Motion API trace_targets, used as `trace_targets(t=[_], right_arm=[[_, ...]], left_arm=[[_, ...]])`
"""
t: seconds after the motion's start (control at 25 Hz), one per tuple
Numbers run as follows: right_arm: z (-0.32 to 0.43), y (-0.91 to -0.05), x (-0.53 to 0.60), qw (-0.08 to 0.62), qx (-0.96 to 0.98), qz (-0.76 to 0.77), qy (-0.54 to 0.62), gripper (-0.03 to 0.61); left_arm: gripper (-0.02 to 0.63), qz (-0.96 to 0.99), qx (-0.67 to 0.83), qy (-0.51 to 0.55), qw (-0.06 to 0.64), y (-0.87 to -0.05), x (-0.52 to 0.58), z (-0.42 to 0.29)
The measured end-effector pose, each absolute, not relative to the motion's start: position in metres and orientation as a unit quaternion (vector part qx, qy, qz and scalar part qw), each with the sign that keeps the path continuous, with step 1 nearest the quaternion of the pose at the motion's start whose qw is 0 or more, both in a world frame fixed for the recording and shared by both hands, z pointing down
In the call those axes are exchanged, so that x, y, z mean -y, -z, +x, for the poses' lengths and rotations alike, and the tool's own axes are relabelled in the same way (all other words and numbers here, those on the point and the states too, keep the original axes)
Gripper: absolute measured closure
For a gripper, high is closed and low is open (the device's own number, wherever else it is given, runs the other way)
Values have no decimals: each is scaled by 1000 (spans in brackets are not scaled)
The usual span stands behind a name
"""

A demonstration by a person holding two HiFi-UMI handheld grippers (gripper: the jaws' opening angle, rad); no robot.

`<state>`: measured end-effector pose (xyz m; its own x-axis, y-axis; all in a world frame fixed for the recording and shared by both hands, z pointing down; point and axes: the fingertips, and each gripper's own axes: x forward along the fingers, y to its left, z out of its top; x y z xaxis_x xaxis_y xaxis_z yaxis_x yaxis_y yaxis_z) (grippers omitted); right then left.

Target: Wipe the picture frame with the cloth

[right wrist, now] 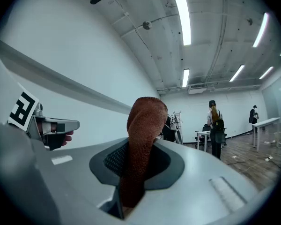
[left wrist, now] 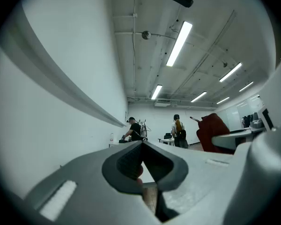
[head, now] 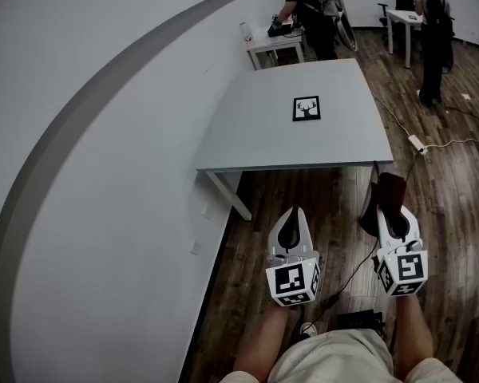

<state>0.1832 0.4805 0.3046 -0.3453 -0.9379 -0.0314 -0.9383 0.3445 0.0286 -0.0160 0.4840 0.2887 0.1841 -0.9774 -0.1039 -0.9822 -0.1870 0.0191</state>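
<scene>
Short of the near edge of a grey rectangular table [head: 255, 138], a person stands over dark wood-plank flooring [head: 327, 194] with 2 white hand-held grippers raised and pointing toward it. The right gripper [head: 393, 214] has its jaws clamped on a rust-brown woven cloth [head: 385, 191], which stands up between the dark pads as a folded tongue in the right gripper view [right wrist: 143, 135] and hangs just short of the table's near right corner. The left gripper [head: 294, 215], level with it and also short of the table, has its jaws drawn together with nothing between them; its own view [left wrist: 143, 149] shows only the table top and the room past the tips.

The task's object, a small black picture frame with a white deer-head print [head: 306, 108], lies flat on the table, right of its middle and toward its far half, well apart from both grippers. Nothing touches it.

By the look of it, the wiping has not begun: the cloth is in hand, which is the 1 step done. Left to do are closing on the table, bringing the cloth down onto the frame, and rubbing across its face and edges, perhaps with the free gripper steadying it.

Beyond the table's far end, 2 people [head: 311, 10] stand at smaller white tables.
</scene>
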Motion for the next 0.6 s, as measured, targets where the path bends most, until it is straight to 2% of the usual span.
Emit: trace_targets(t=[0.6], right_arm=[[197, -312, -479, 9, -821, -571, -15, 489]], left_arm=[[614, -771, -635, -39, 23, -295, -483, 4]])
